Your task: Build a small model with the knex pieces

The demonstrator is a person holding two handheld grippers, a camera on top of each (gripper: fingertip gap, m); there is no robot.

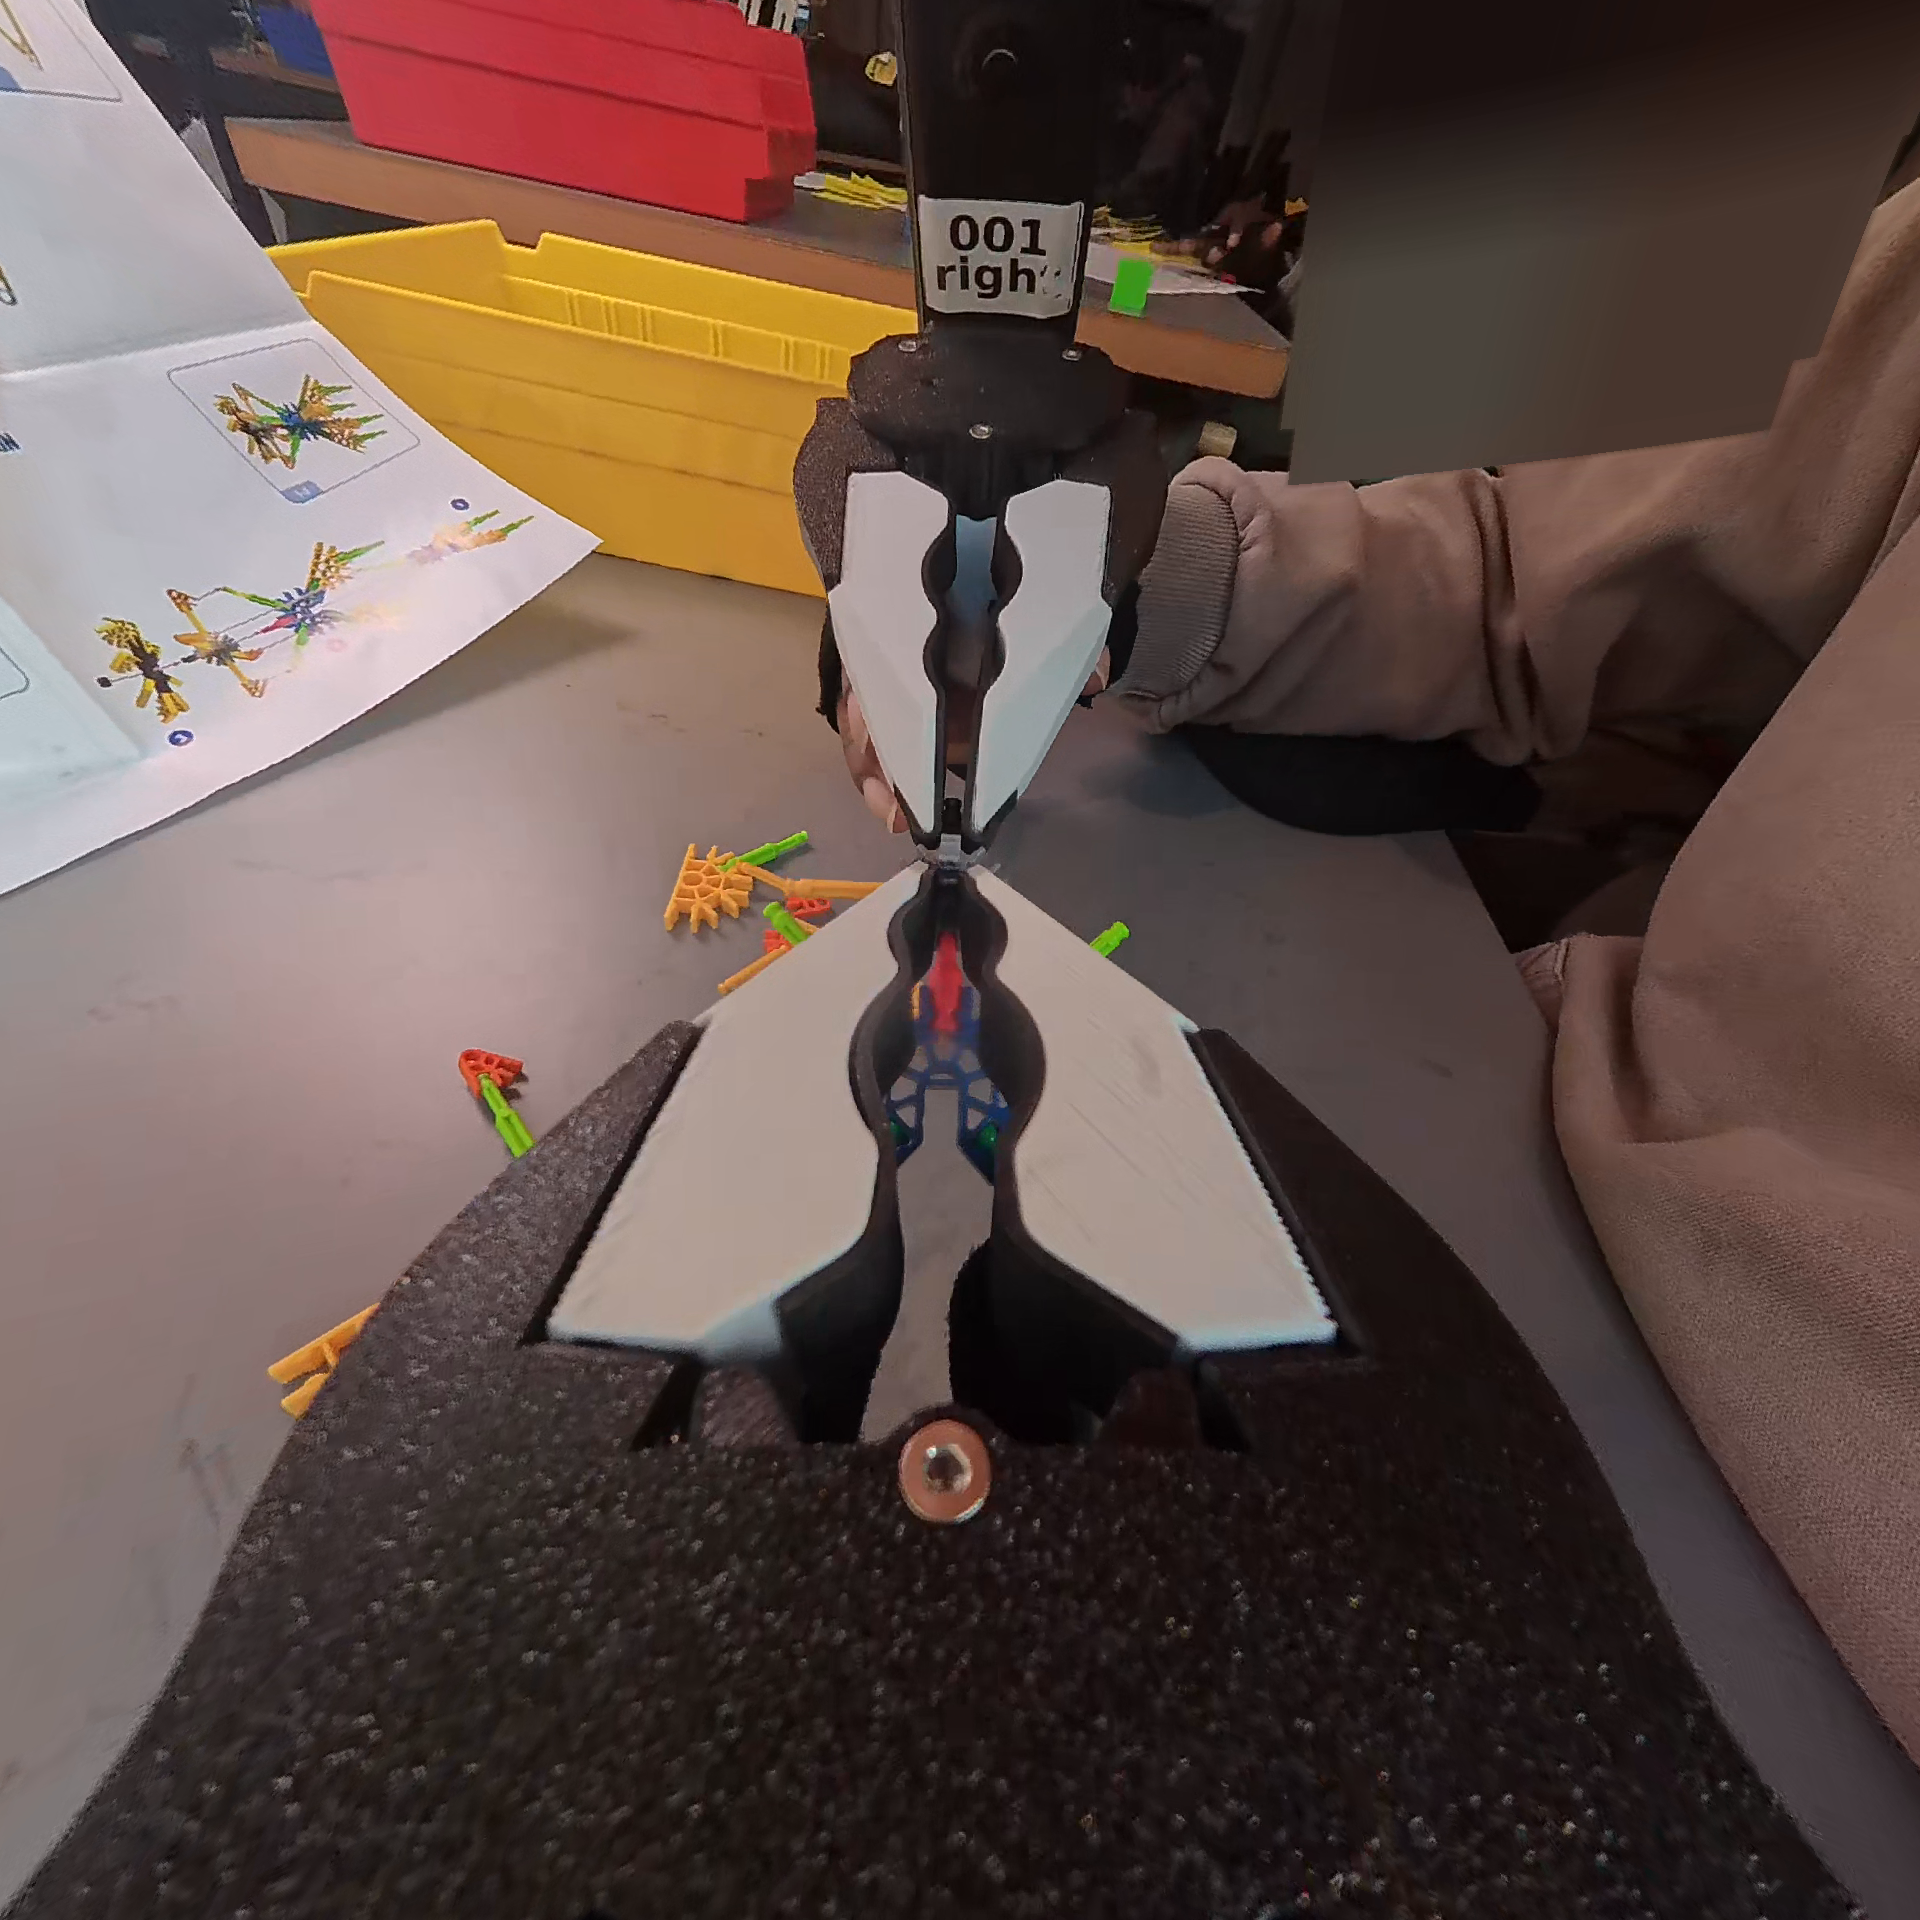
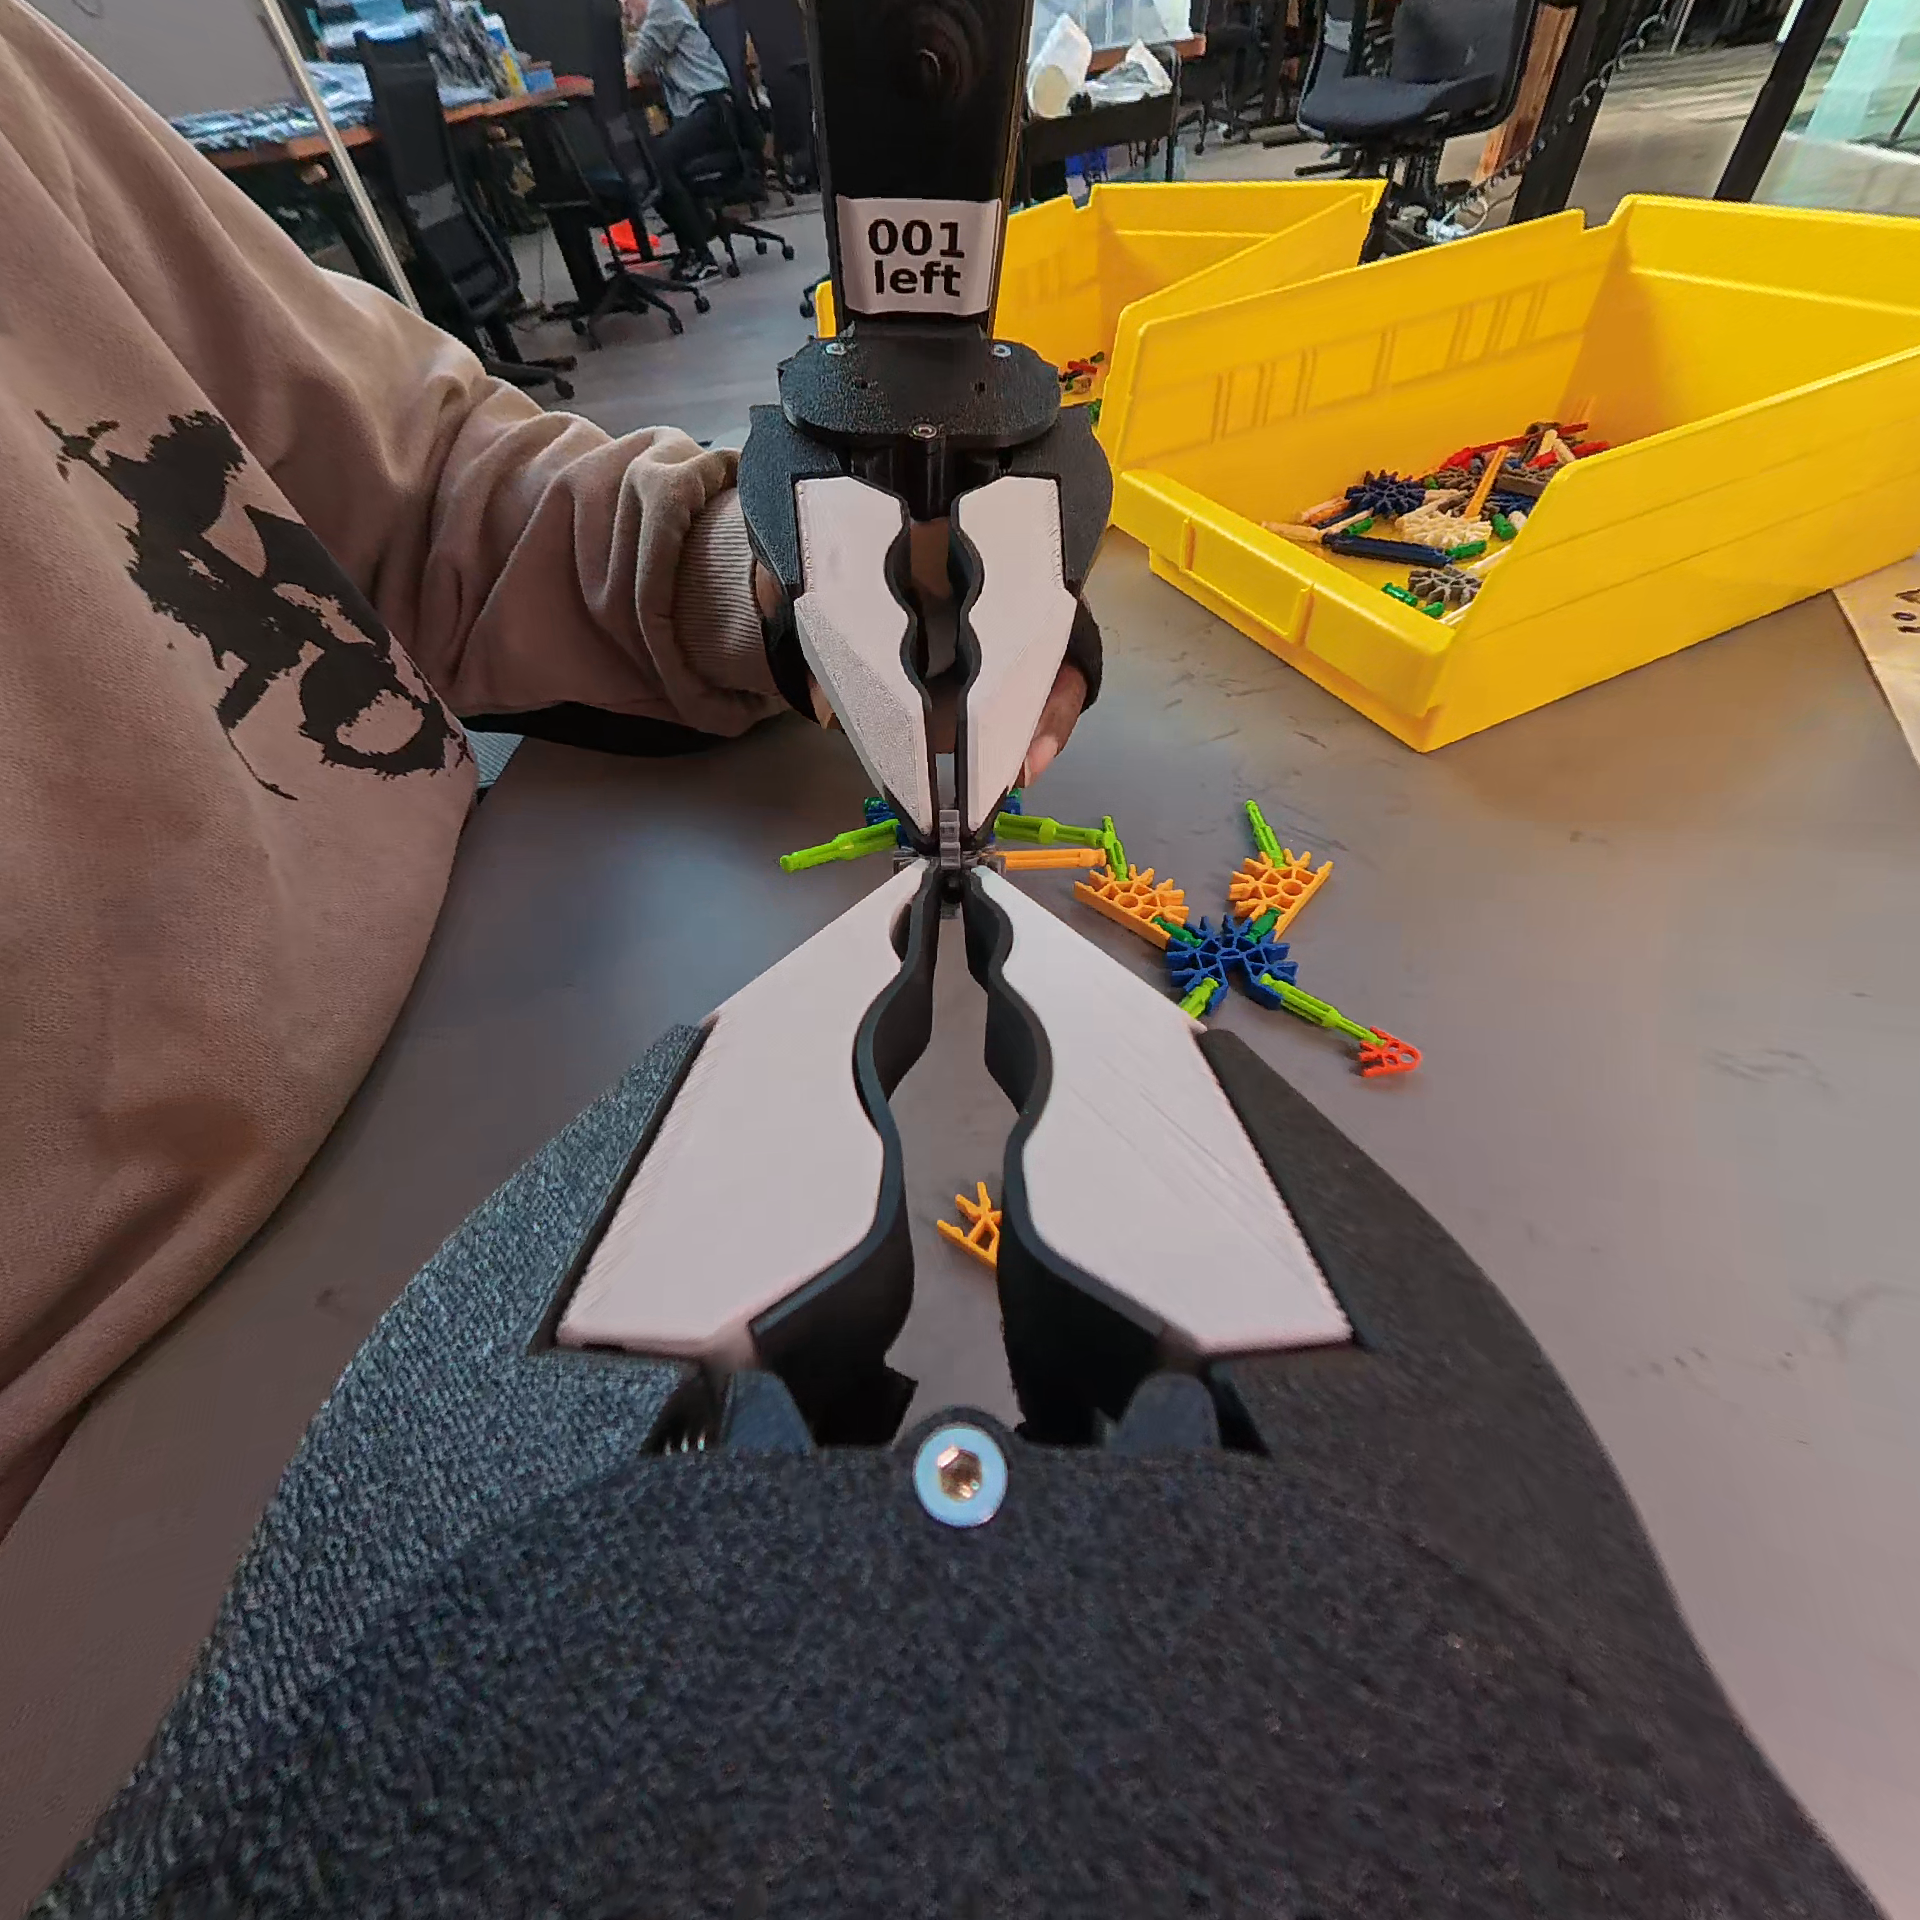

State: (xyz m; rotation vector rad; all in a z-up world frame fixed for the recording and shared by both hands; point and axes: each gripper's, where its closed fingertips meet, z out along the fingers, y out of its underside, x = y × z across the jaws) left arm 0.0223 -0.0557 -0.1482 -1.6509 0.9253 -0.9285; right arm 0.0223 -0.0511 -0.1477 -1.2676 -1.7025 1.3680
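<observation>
Closely tip to tip, the left gripper (image 1: pixel 948 883) pinches a small grey plastic connector (image 1: pixel 951 854), and the right gripper (image 2: pixel 948 883) seems to nip a short black rod (image 1: pixel 951 805) against it. Only the left wrist view shows a red rod (image 1: pixel 945 982) and a blue fan-shaped connector (image 1: pixel 940 1091) beneath the fingers. Only the right wrist view shows loose pieces inside the yellow plastic bin (image 2: pixel 1299 623) on the grey table (image 2: pixel 1558 935).
</observation>
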